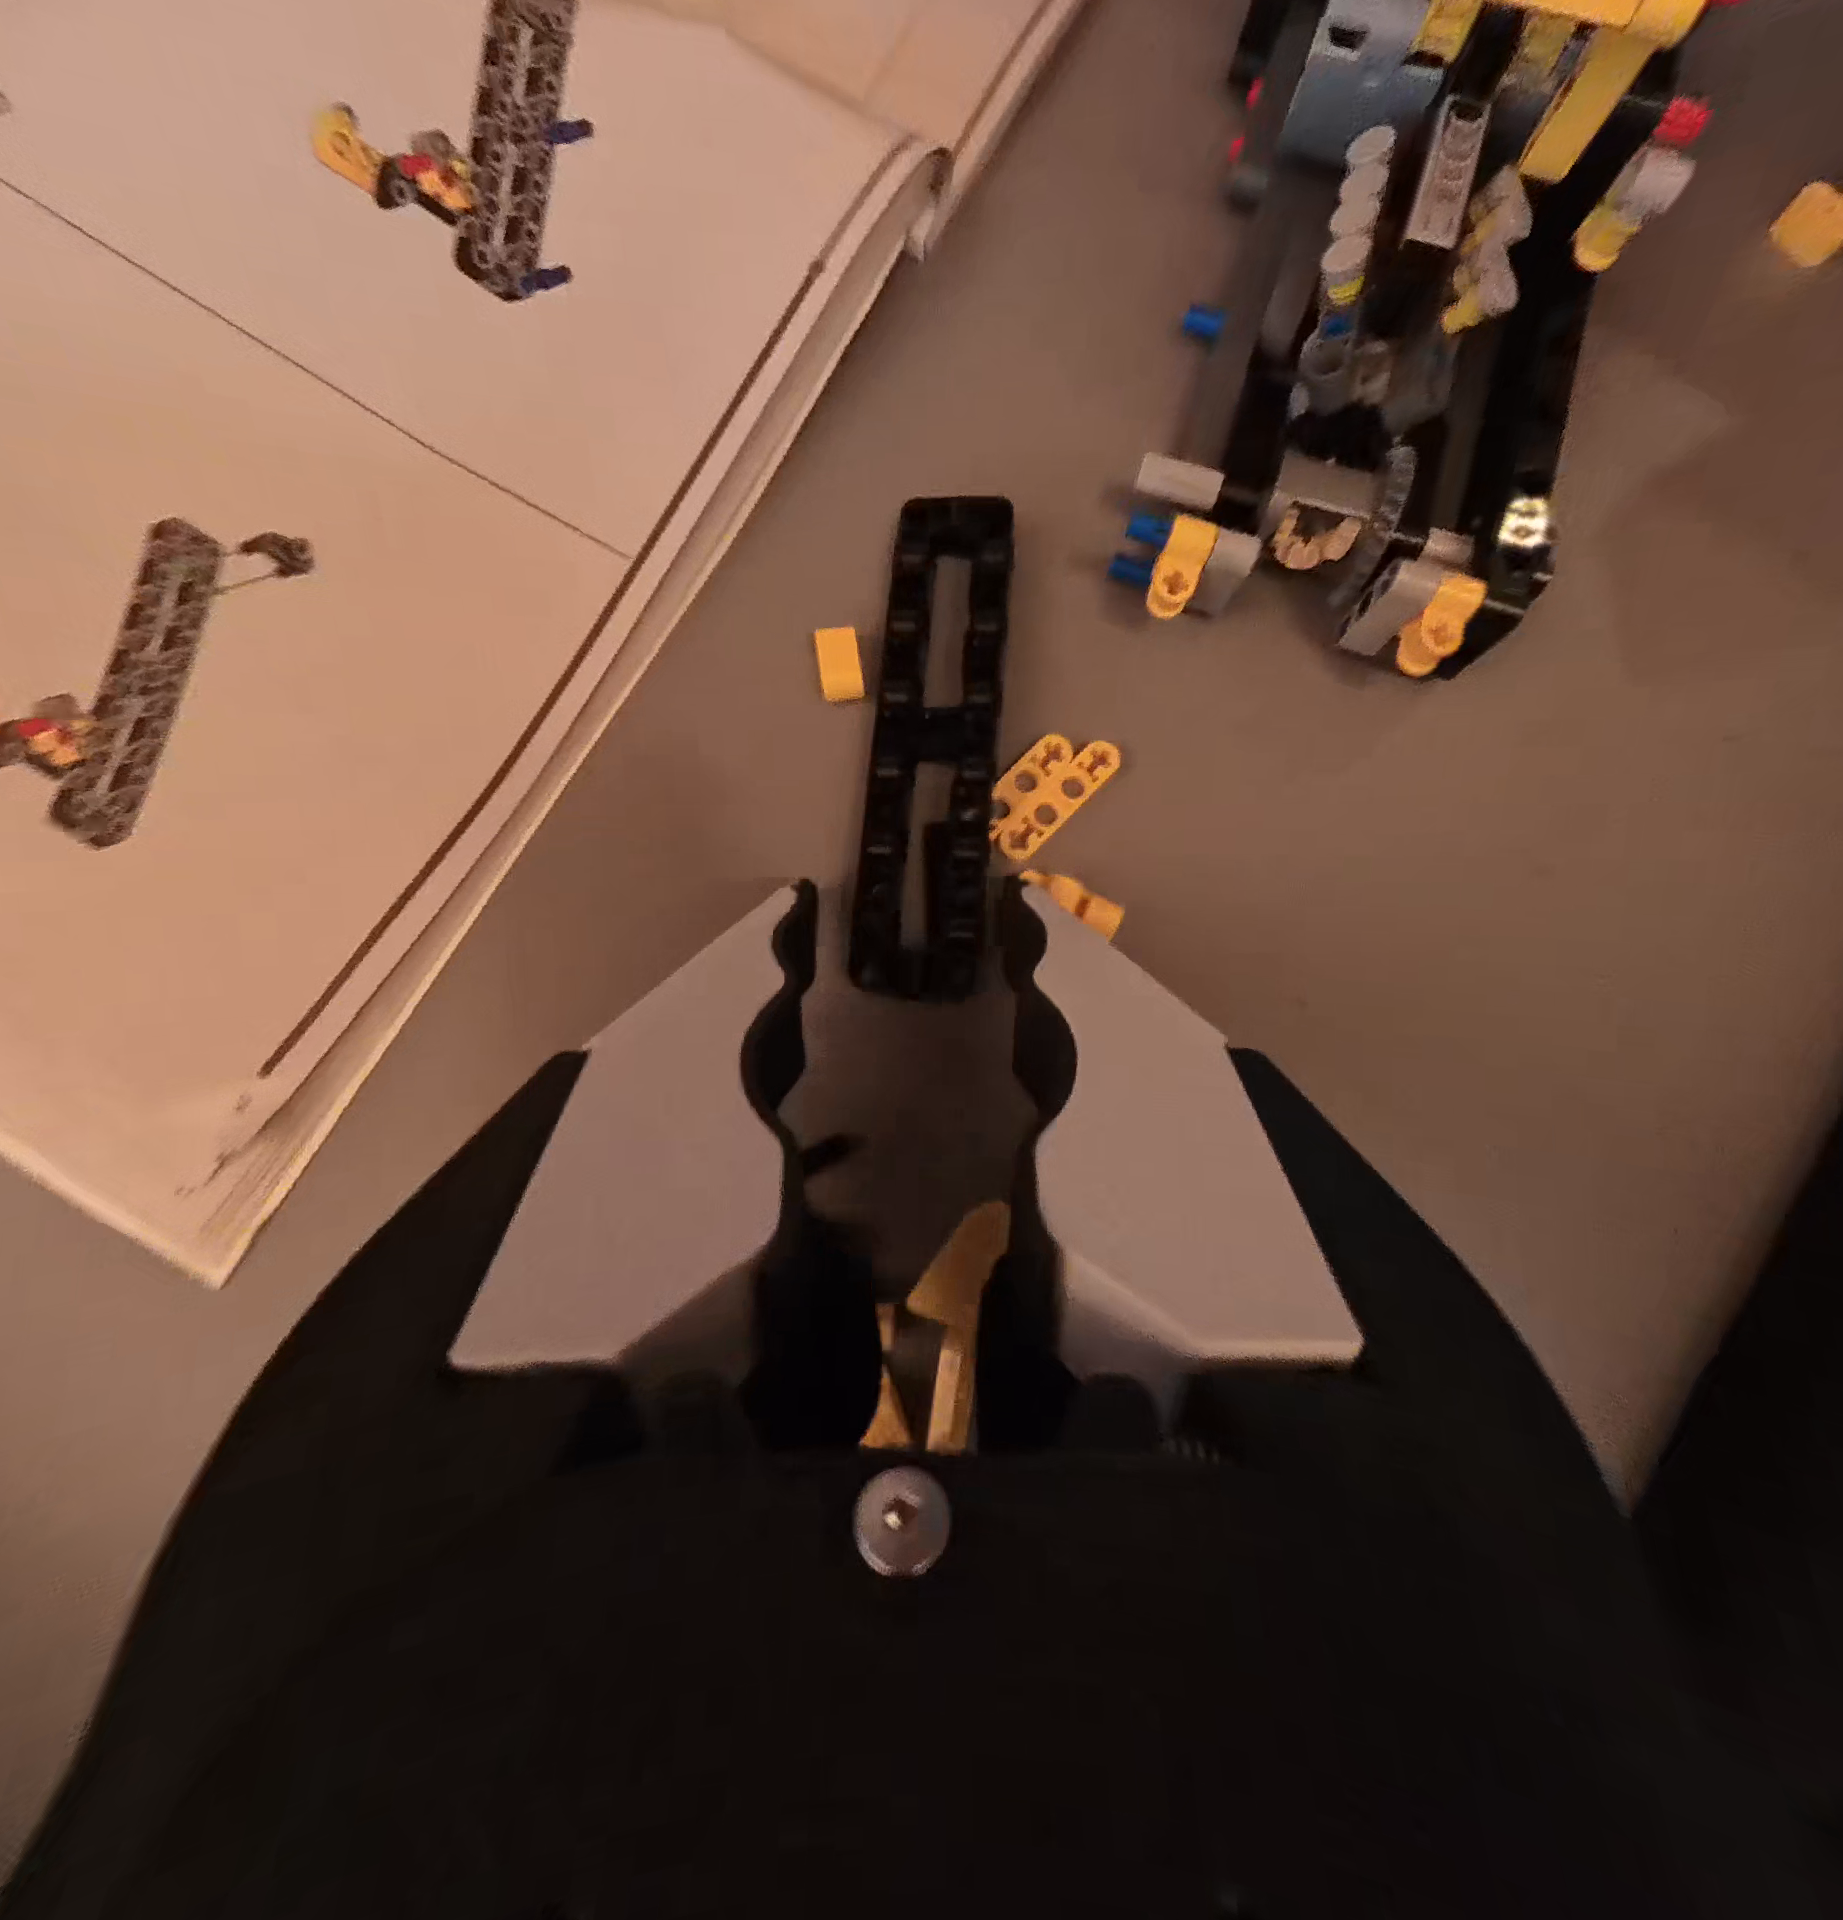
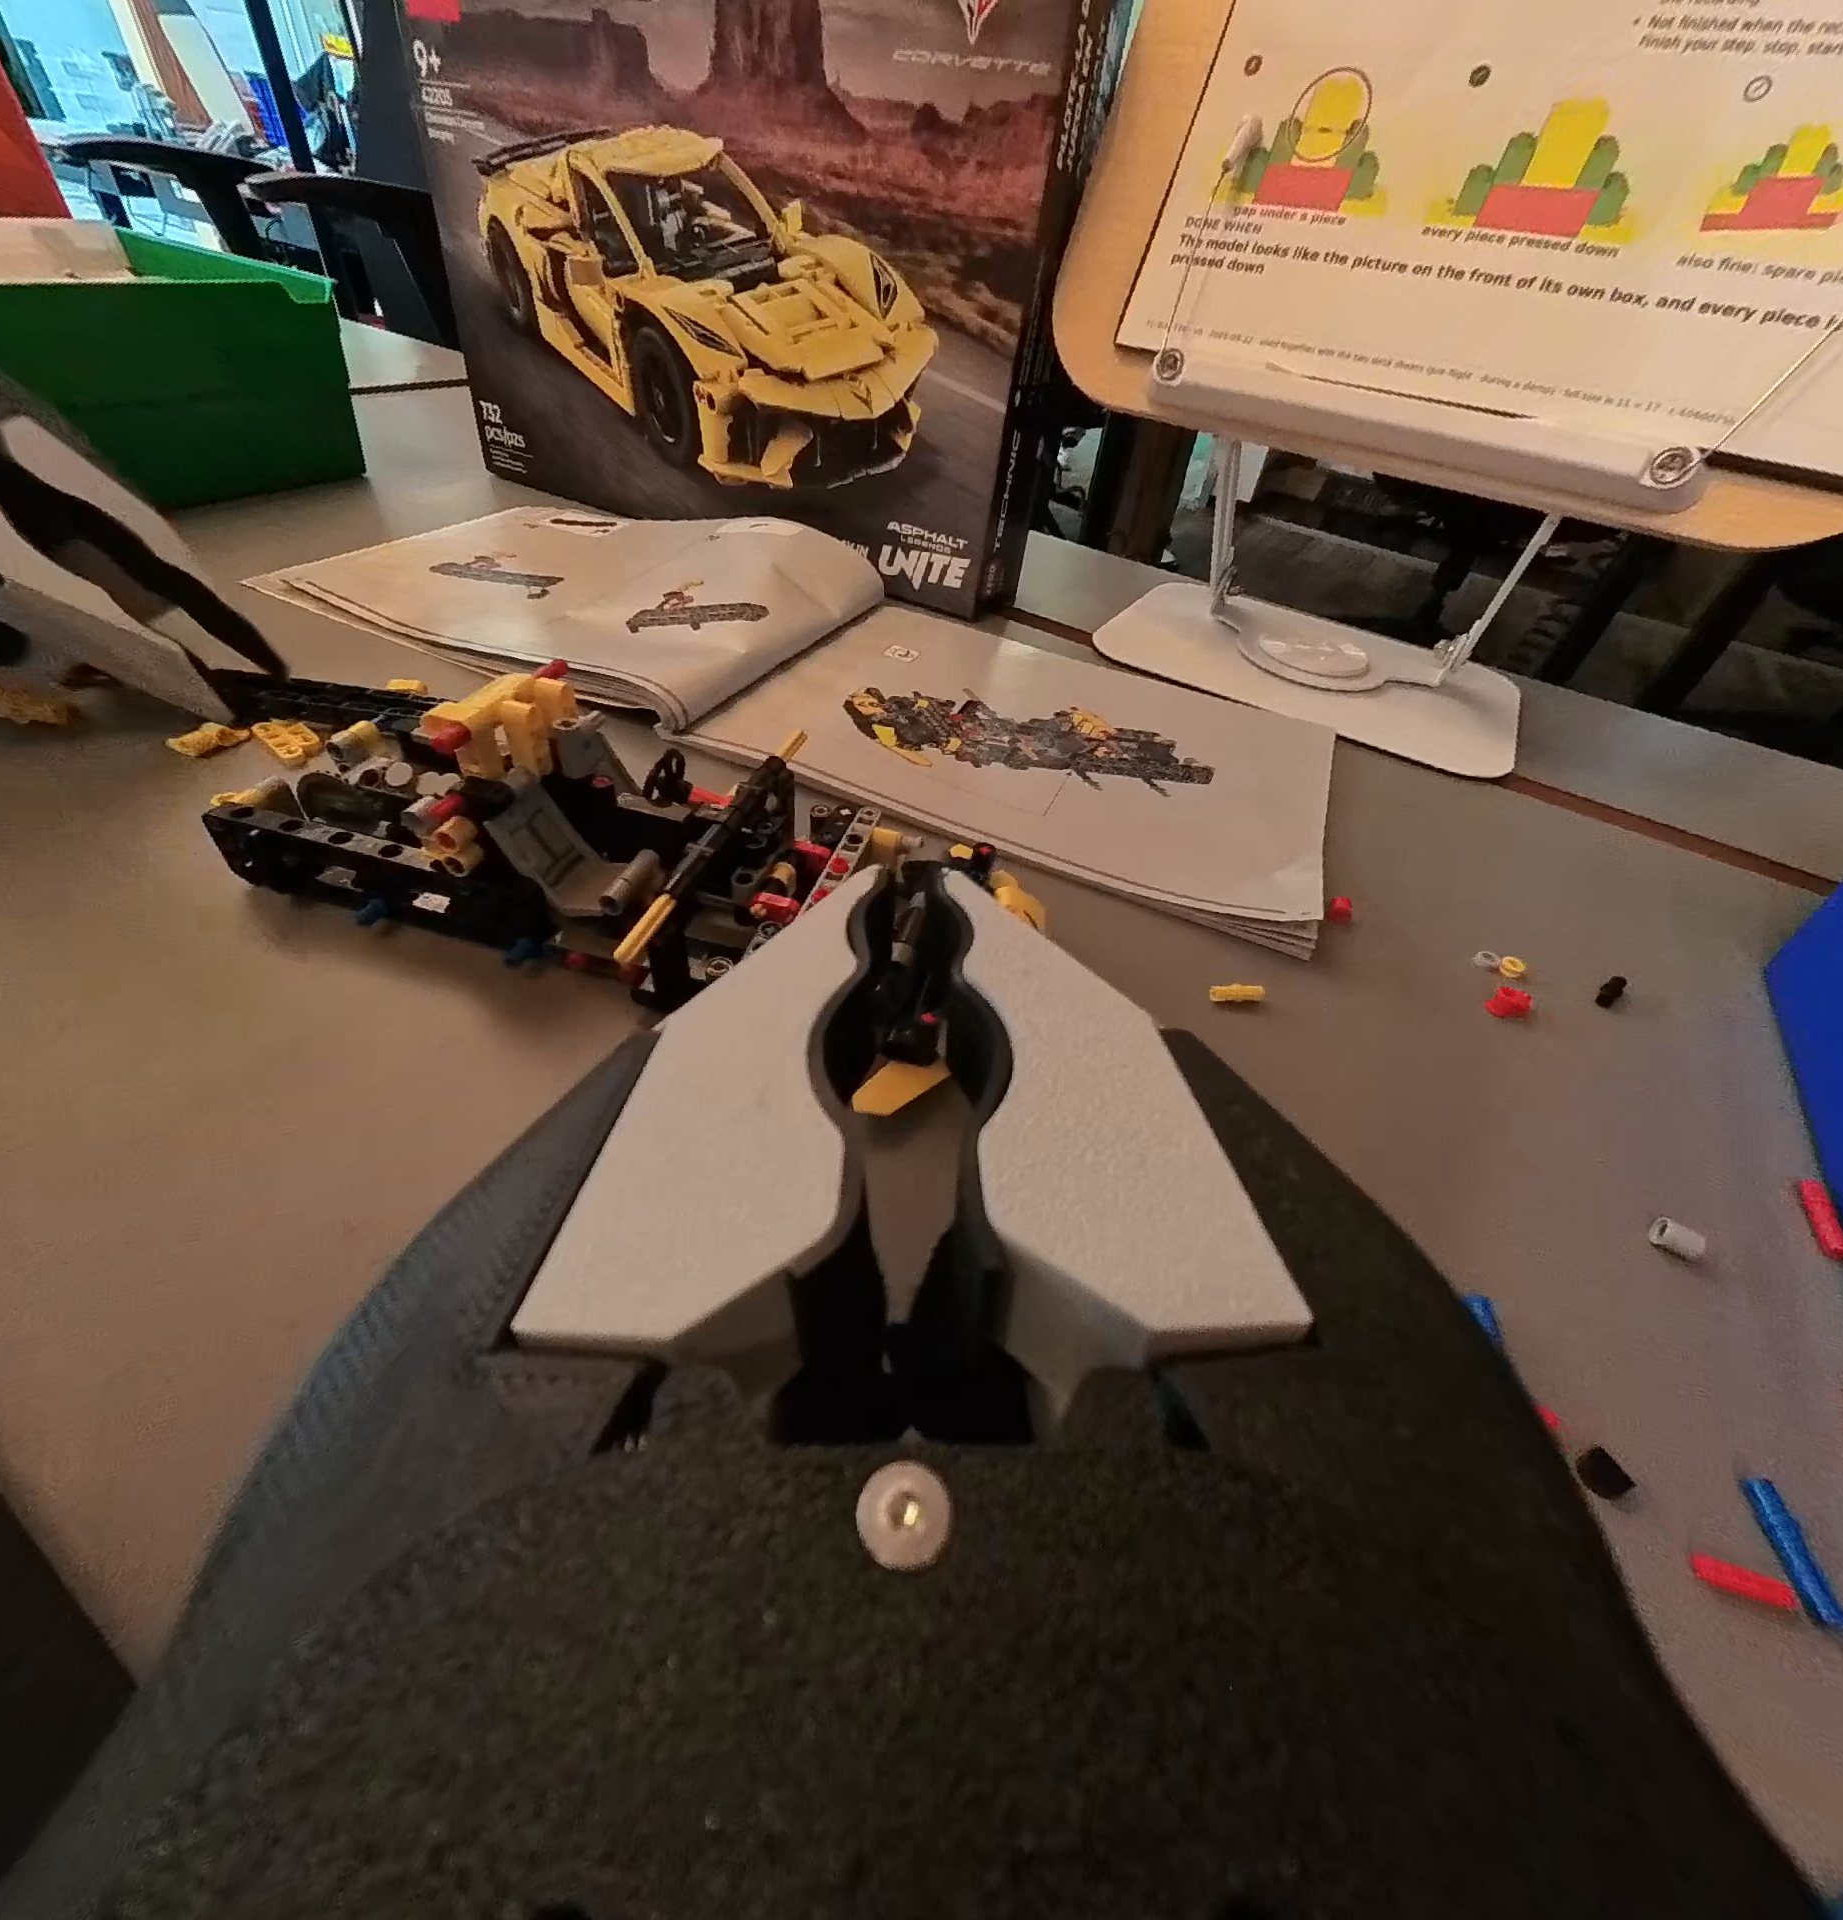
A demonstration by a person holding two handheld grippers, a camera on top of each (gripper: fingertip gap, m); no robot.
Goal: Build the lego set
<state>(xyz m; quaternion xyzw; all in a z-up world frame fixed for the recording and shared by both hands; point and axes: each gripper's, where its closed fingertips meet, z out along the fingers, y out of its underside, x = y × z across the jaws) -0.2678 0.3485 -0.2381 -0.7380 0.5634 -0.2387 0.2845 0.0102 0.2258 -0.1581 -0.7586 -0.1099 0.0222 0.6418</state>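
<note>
Your left tongs point(image 1: 906, 914) grip the long black perforated plastic frame point(image 1: 938, 748) flat on the grey desk point(image 1: 1312, 1039); your right tongs point(image 2: 912, 883) stand narrow around a part of the black-and-yellow chassis point(image 2: 501, 831).

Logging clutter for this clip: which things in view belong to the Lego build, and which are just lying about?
Belongs to the build:
- black frame beam between the left claw tips
- partly built car chassis
- open instruction booklet
- loose yellow pieces
- small black-and-yellow part in the right claw

Lying about:
- green bin
- set box
- paper stand
- blue tray
</note>
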